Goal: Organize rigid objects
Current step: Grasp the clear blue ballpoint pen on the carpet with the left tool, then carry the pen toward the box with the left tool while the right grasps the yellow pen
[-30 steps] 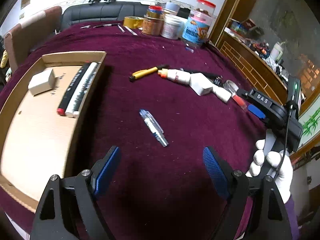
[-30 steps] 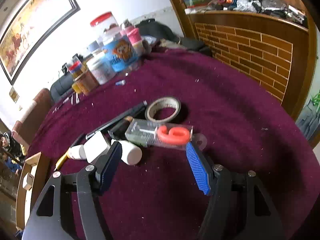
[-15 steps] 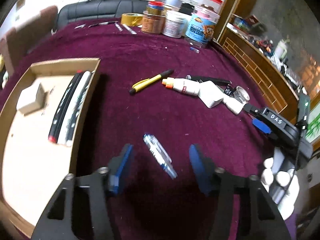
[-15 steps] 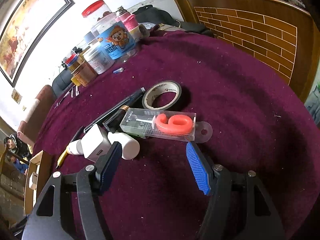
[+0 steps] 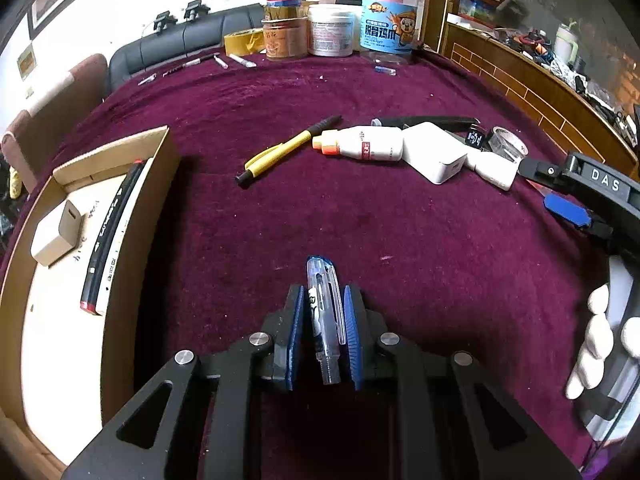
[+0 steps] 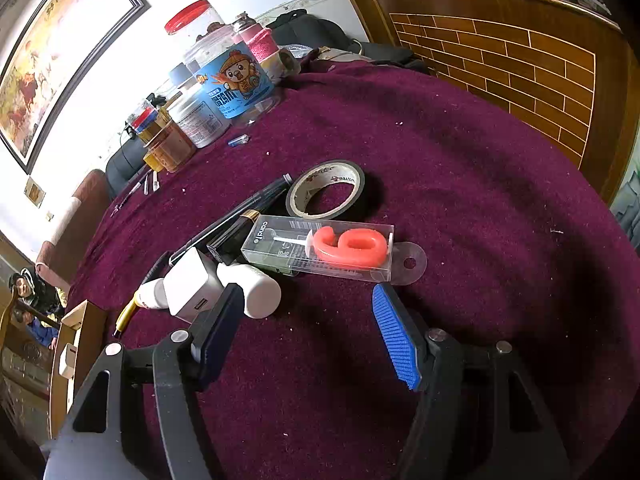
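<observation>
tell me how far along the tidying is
Done: a white charger block and two markers lie in the cardboard tray. In hand: the left hand-held gripper has just closed on the clear blue pen. Left: yellow pen, white bottle, white adapter, tape roll, boxed candle. The right hand-held gripper is open, empty.

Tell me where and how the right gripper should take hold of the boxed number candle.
Grip the candle box across its narrow width, near the middle, coming down from above. It lies flat and long on the cloth, crosswise to the open right gripper. Probably avoid the thin hang tab and the end toward the white bottle.
</observation>
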The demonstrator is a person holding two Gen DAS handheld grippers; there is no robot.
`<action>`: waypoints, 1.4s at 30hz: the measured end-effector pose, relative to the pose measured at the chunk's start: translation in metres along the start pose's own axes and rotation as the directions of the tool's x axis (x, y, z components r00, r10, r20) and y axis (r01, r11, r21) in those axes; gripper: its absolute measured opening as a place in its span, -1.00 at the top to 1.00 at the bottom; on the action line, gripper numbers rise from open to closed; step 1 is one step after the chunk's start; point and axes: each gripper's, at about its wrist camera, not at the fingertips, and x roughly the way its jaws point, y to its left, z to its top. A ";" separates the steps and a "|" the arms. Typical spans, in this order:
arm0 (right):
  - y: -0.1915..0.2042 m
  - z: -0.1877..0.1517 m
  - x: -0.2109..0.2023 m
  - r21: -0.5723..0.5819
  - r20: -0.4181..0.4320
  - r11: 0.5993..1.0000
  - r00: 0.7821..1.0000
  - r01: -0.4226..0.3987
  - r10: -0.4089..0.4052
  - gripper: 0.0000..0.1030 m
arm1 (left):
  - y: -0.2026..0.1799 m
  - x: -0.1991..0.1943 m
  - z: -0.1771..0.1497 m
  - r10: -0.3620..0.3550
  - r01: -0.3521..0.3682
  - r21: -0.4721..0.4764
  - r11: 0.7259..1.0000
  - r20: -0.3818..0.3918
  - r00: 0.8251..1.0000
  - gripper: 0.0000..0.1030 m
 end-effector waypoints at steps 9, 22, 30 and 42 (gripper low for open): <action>0.001 0.000 0.001 -0.003 0.001 1.000 1.000 0.004 -0.004 -0.28 | 0.001 0.004 -0.001 -0.062 0.062 -0.014 0.998 0.009 0.998 0.51; 0.000 0.000 0.001 0.001 0.002 1.000 1.000 0.000 0.000 -0.28 | 0.032 0.005 -0.004 -0.225 0.230 -0.165 0.959 0.049 0.973 0.77; 0.000 0.001 0.000 0.005 0.005 1.000 1.000 0.000 0.000 -0.28 | 0.038 -0.043 -0.007 -0.302 0.325 -0.139 0.935 0.162 0.939 0.77; 0.006 0.000 0.003 -0.024 0.000 0.999 1.000 0.024 -0.024 -0.38 | 0.086 -0.112 -0.031 -0.331 0.383 -0.137 0.914 0.297 0.896 0.77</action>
